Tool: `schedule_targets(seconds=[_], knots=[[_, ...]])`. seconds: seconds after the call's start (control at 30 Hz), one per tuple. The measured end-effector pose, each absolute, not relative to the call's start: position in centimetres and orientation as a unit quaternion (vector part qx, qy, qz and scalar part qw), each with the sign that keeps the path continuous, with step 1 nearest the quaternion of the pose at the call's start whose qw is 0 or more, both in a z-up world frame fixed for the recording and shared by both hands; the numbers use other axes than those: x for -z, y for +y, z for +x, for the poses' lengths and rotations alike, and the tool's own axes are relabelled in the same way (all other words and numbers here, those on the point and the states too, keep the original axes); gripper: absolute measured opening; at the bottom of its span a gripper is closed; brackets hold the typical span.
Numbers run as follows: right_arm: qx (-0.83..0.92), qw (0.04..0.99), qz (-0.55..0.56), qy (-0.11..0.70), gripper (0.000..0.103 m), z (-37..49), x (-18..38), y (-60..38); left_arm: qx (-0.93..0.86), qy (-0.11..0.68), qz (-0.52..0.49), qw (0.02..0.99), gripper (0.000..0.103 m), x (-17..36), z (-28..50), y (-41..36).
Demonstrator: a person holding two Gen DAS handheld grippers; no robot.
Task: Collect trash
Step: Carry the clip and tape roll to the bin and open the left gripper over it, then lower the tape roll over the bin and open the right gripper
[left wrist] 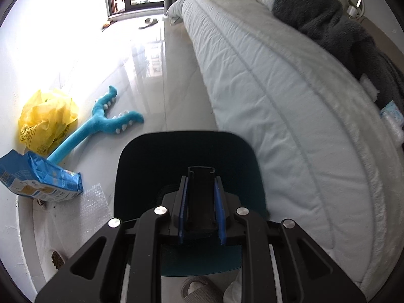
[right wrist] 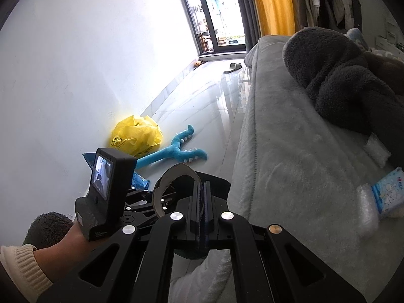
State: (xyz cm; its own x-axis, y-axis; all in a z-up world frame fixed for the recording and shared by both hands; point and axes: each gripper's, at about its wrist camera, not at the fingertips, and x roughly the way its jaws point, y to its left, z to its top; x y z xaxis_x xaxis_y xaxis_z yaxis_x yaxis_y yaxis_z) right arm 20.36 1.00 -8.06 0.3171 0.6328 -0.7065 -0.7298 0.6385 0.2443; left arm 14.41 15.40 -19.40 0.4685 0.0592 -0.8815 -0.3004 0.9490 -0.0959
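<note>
My left gripper (left wrist: 201, 178) is shut on the black handle (left wrist: 201, 194) of a dark teal dustpan (left wrist: 156, 161), held above the floor beside the bed. My right gripper (right wrist: 203, 186) is shut with nothing between its fingers, just behind the dustpan (right wrist: 214, 184). A roll of tape (right wrist: 174, 176) shows near the left hand. On the floor by the wall lie a crumpled yellow plastic bag (left wrist: 46, 120), also in the right wrist view (right wrist: 136, 136), a blue packet (left wrist: 38, 179) and a sheet of bubble wrap (left wrist: 93, 207).
A blue plush toy (left wrist: 101, 123) lies on the glossy tile floor. The bed (left wrist: 277, 101) fills the right side, with a dark blanket (left wrist: 328, 25), a tissue pack (right wrist: 388, 189) and bubble wrap (right wrist: 366, 209) on it. A slipper (left wrist: 149, 22) lies near the balcony door.
</note>
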Motion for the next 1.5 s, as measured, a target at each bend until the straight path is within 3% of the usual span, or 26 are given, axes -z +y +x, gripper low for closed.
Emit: schedule_targets(seconds=[0.27,0.67,0.7,0.8,0.97,1.5], knots=[[-0.424,0.794,-0.078,0.428,0.002,21.2,10.0,4.6,-0.108,0.563,-0.140,0.808,0.022,23.2,13.5,18.0],[-0.428,0.766,-0.116,0.465,0.002,21.4,13.9,9.5,-0.102,0.590,-0.187,0.779,0.023,25.5,12.2,21.3],[-0.430,0.763,-0.118,0.469,0.002,21.4,14.2,9.9,-0.102,0.590,-0.186,0.779,0.025,25.4,12.1,21.4],[-0.428,0.758,-0.134,0.473,0.002,21.4,15.1,11.1,-0.099,0.580,-0.184,0.788,0.050,24.9,11.8,21.7],[-0.422,0.751,-0.143,0.487,0.002,21.8,16.6,12.3,-0.098,0.551,-0.188,0.807,0.064,23.5,11.1,23.0],[-0.411,0.719,-0.157,0.538,0.002,21.8,21.2,15.3,-0.123,0.457,-0.181,0.862,0.084,18.5,9.1,25.5]])
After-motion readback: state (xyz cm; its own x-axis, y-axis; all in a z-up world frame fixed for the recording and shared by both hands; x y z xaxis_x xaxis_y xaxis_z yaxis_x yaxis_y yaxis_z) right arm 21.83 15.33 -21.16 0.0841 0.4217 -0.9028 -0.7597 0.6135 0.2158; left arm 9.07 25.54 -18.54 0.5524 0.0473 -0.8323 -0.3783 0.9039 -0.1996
